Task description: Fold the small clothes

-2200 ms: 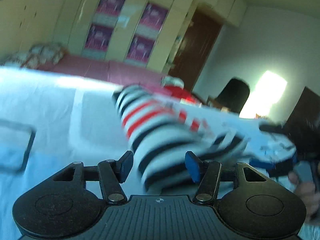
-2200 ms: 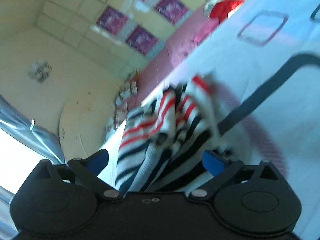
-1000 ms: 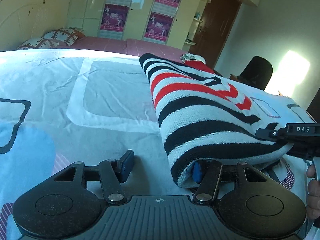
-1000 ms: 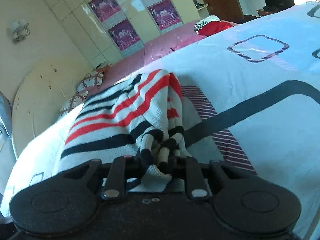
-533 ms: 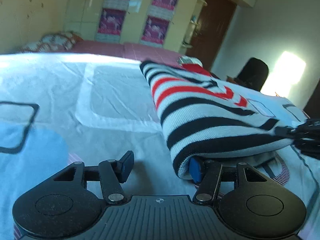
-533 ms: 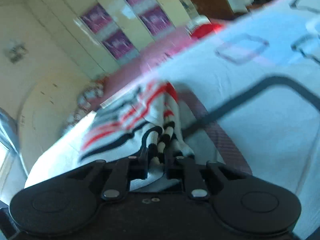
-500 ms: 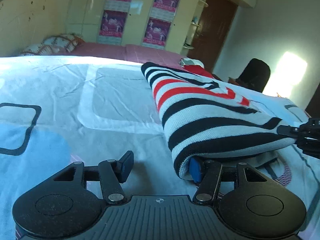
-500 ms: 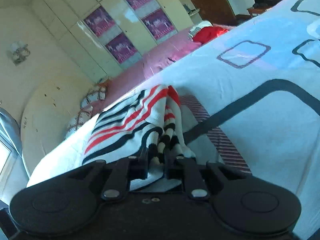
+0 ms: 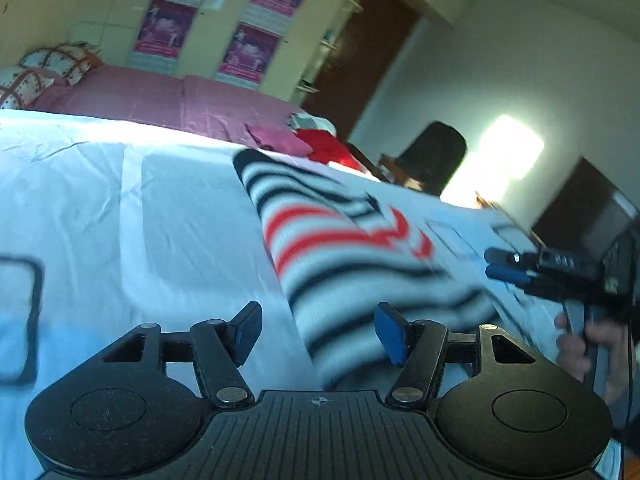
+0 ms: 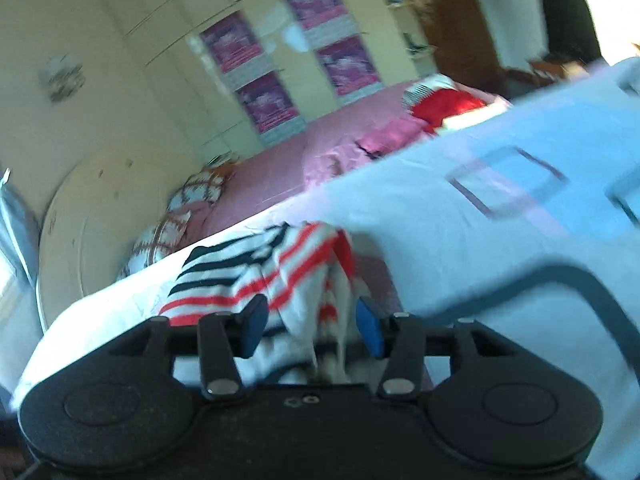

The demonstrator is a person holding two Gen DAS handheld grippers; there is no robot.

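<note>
A folded striped sweater (image 9: pixel 360 264), white with black and red bands, is lying on the pale blue patterned bedsheet (image 9: pixel 120 220) and filling the centre and right of the left wrist view. The left hand-held gripper (image 9: pixel 316 330) is sitting at the bottom of that frame with its jaws spread wide; the sweater's near corner is lying between its blue pads (image 9: pixel 390 338), closer to the right one, and nothing is being pinched. At the right edge of the same view the right hand-held gripper (image 9: pixel 506 266) is pointing in from the side just beside the sweater's far edge, with a hand (image 9: pixel 588 344) wrapped around its handle.

In the right wrist view the right hand-held gripper (image 10: pixel 310 326) is showing its jaws parted, and the sweater (image 10: pixel 260 276) is bunching up in the lower centre of the frame, its folds lying loosely between the pads without being squeezed. Both views are motion-blurred. Beyond the sheet, a pink bed cover (image 10: pixel 280 172) is stretching toward the upper middle, with a red garment (image 10: pixel 448 108) on it at upper right and patterned pillows (image 10: pixel 180 216) at the left. Purple posters (image 9: pixel 168 28) are hanging on the cream wardrobe doors
</note>
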